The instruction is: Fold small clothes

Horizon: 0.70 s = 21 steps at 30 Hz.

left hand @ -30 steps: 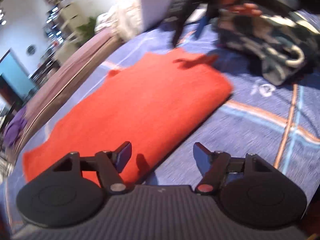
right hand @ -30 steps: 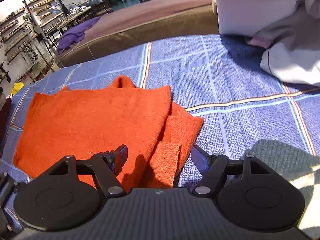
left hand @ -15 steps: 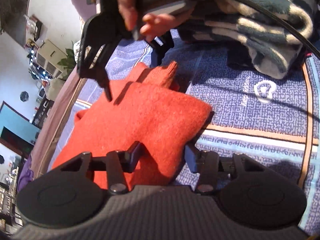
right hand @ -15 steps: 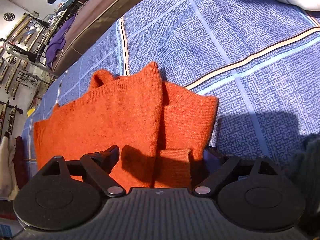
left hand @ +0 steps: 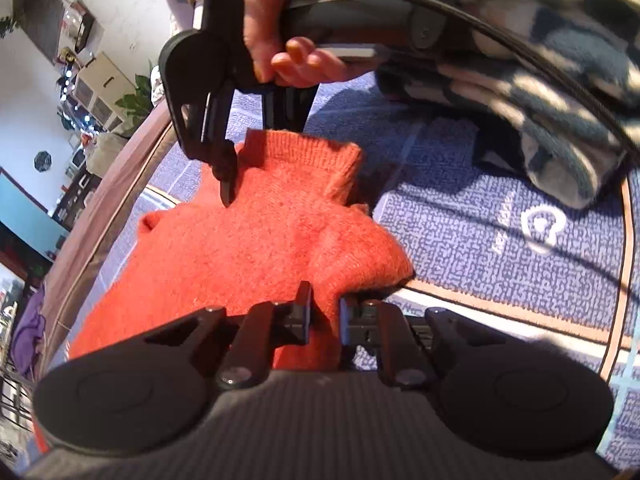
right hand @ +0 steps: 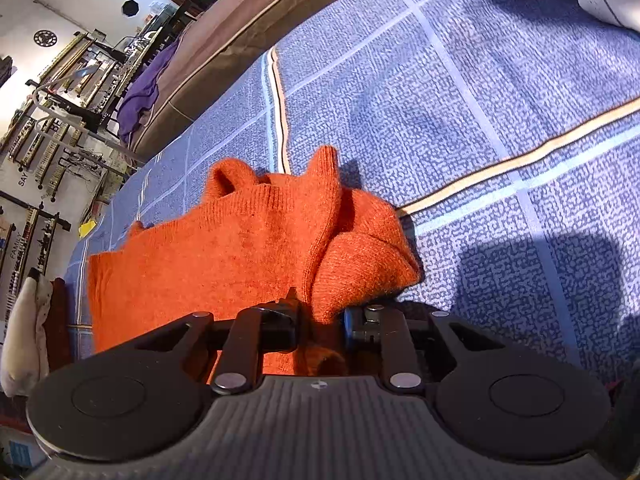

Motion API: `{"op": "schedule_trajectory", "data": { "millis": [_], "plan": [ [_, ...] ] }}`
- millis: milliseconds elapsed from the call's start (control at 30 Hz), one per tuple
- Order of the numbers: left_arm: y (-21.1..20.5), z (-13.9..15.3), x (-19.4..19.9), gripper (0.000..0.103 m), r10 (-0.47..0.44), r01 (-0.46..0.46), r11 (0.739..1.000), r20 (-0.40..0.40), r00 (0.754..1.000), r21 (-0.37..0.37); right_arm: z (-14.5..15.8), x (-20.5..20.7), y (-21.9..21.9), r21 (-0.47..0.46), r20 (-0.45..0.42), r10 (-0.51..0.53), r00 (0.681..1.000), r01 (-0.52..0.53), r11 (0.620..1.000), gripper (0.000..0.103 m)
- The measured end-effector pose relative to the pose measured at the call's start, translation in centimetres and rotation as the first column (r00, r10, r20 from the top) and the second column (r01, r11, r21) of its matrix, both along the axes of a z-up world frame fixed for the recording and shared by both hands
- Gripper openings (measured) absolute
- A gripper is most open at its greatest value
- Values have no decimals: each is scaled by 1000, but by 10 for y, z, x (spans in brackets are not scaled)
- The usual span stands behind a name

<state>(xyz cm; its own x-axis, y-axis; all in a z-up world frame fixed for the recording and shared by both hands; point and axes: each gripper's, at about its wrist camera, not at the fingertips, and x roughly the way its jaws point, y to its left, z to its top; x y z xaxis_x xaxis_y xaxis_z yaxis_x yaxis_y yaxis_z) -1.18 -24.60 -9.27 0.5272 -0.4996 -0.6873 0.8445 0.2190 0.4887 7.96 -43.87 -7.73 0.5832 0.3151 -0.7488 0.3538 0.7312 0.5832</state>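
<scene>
Your orange sweater [left hand: 256, 248] lies partly folded on the blue patterned bedspread [left hand: 480, 216], filling the middle and lower left of the left wrist view and the centre of the right wrist view [right hand: 248, 248].

Your left gripper [left hand: 324, 316] sits at the bottom centre of its frame; its jaws are closing and pinch a bunched edge of the sweater between the pads. Your right gripper [right hand: 320, 326] sits at the bottom centre of its own frame; its jaws are also closing, with a thick fold of the sweater caught between them.

In the left wrist view your right gripper also shows at upper centre [left hand: 256, 148], held by your hand [left hand: 288, 52], with one dark finger tip down on the raised far edge of the sweater. A black cable [left hand: 440, 4] arcs across the top of that frame. A blue and cream checked garment [left hand: 552, 112] lies at the upper right, apart from the sweater.
</scene>
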Motion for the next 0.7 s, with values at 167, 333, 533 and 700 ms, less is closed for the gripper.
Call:
{"op": "schedule_trajectory", "data": {
  "millis": [167, 333, 533, 700],
  "plan": [
    [28, 40, 22, 11, 83, -103, 979, -117, 990, -178, 28, 8, 14, 34, 62, 4, 998, -7, 999, 33],
    [119, 95, 70, 10, 262, -391, 827, -338, 904, -405, 73, 45, 63, 132, 187, 65, 980, -91, 987, 32],
    [252, 112, 108, 10, 455, -670, 589, -500, 737, -452, 89, 132, 170, 174, 246, 230, 942, -276, 945, 32],
    [324, 84, 127, 11, 544, -805, 457, -597, 590, -378, 60, 182, 264, 145, 202, 354, 913, -386, 911, 33]
  ]
}}
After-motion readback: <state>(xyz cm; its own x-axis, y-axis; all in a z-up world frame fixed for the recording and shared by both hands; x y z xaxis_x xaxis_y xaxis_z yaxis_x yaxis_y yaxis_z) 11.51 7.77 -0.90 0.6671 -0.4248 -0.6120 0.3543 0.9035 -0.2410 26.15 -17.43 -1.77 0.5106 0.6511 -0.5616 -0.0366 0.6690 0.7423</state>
